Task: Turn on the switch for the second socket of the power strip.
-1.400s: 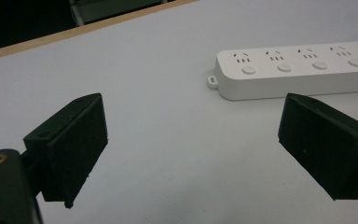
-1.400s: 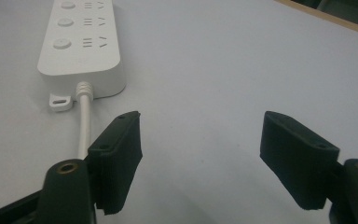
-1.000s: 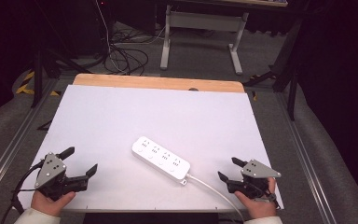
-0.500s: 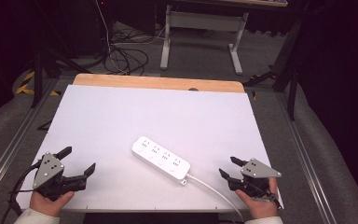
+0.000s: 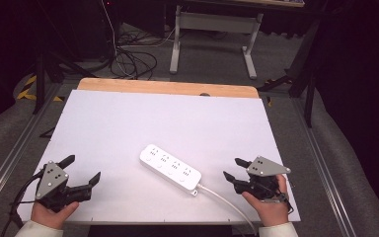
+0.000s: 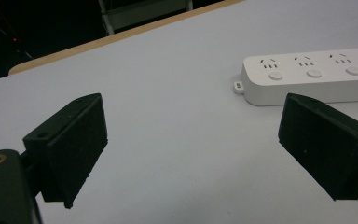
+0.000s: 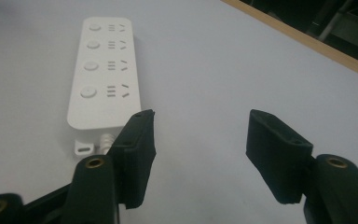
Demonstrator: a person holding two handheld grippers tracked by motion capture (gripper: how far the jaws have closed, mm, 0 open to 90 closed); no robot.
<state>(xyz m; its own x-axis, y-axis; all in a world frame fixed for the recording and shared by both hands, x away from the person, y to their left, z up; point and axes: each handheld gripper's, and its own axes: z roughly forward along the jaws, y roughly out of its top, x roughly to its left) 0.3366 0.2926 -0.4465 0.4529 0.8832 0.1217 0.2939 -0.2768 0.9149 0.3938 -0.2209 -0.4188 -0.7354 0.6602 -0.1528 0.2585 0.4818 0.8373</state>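
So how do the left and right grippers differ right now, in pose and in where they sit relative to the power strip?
The left gripper sits near the table's front left corner, well clear of the power strip; the right gripper sits closer, beside the strip's cord end. The left gripper's jaws look spread wider than the right's. The left gripper view looks along the strip's long side; the right gripper view looks at its cord end. Both are open, empty and hand-held.

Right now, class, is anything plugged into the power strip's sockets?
No: in the high view the power strip lies on the table with every socket bare.
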